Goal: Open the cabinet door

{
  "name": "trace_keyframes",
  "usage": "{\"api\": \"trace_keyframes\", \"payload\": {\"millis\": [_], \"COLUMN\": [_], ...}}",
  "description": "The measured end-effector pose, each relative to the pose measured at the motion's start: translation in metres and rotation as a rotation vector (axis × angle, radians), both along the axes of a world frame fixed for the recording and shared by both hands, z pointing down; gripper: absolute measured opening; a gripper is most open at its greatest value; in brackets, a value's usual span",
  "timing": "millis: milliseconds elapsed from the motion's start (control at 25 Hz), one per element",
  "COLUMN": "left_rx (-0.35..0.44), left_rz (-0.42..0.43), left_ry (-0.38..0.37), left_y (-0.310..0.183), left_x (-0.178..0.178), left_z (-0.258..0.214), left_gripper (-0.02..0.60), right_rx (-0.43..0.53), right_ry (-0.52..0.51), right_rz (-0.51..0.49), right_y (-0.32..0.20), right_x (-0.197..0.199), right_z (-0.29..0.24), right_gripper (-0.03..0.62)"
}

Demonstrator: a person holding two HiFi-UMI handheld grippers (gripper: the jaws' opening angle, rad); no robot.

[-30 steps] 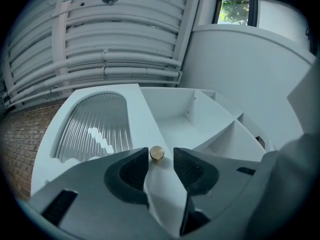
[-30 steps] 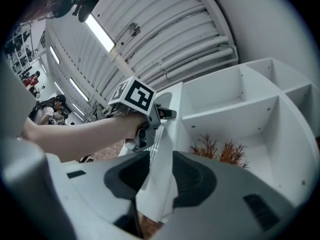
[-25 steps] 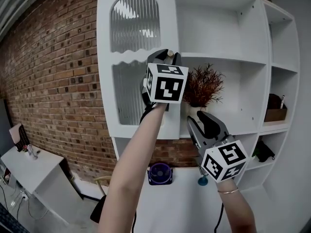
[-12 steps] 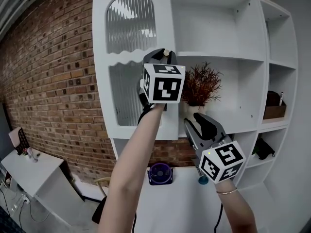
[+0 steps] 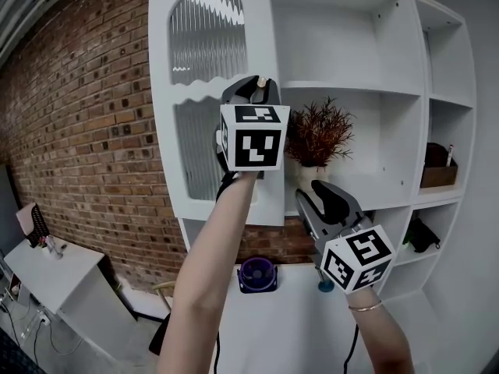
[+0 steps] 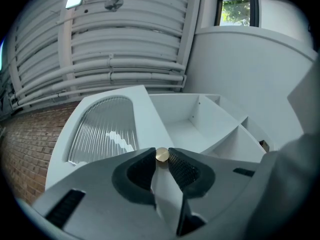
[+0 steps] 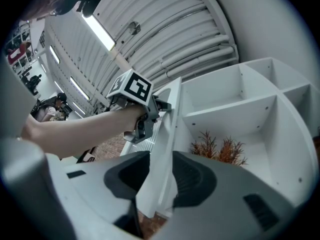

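Nearest, the right tool (image 5: 318, 196) stands jaws apart, gripping nothing; farther, the left tool (image 6: 161, 160), its jaws having just been closing, pinches the brass knob (image 6: 161, 154) at the right edge of the cabinet door (image 5: 204, 92); in the head view its marker cube (image 5: 251, 137) hides most of that grip.

support: white cabinet (image 5: 355, 89) | on shelves: dried plant (image 5: 318, 135), brown box (image 5: 437, 176)

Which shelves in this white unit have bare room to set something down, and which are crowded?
Bare: the top middle compartment above the plant, and the top right compartment. There is some room right of the plant. Crowded: the right column's shelf with the brown box.
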State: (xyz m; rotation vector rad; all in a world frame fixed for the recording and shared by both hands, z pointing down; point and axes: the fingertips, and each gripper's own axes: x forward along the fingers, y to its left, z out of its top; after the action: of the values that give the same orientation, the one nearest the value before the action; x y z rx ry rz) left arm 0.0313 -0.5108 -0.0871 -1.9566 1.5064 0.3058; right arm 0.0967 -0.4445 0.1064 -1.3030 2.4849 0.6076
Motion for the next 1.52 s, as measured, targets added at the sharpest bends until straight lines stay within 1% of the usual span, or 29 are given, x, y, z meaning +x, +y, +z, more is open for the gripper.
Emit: {"api": "trace_keyframes", "payload": {"millis": [200,480,1040,1360,1520], "left_rx": [0.006,0.016,0.008,0.012,0.012], "left_rz": [0.015,0.057,0.092,0.076,0.064], "left_ry": [0.015,0.049,0.105,0.106,0.102], "left_y": [0.018,0.039,0.077,0.096,0.104], "left_x": [-0.004,-0.010,-0.028,-0.038,-0.044], "left_z": [0.001,0.001,0.002,0.000,0.000], "left_gripper": [0.078,0.074,0.074,0.078,0.080], "right_rx": [-0.008,-0.012,-0.018,-0.032,-0.067], "right_ry": [-0.004,0.002,0.004,0.024,0.060], "right_rz": [-0.019,-0.043,-0.087,-0.144,-0.179], "right_y": [0.007,0.020,0.045,0.056,0.052], "right_x": [-0.002,-0.006,-0.010,-0.029,-0.052], "right_z": [0.004,0.005,0.009,0.015,0.031], "right_gripper": [0.133,0.133,0.133,0.137,0.167]}}
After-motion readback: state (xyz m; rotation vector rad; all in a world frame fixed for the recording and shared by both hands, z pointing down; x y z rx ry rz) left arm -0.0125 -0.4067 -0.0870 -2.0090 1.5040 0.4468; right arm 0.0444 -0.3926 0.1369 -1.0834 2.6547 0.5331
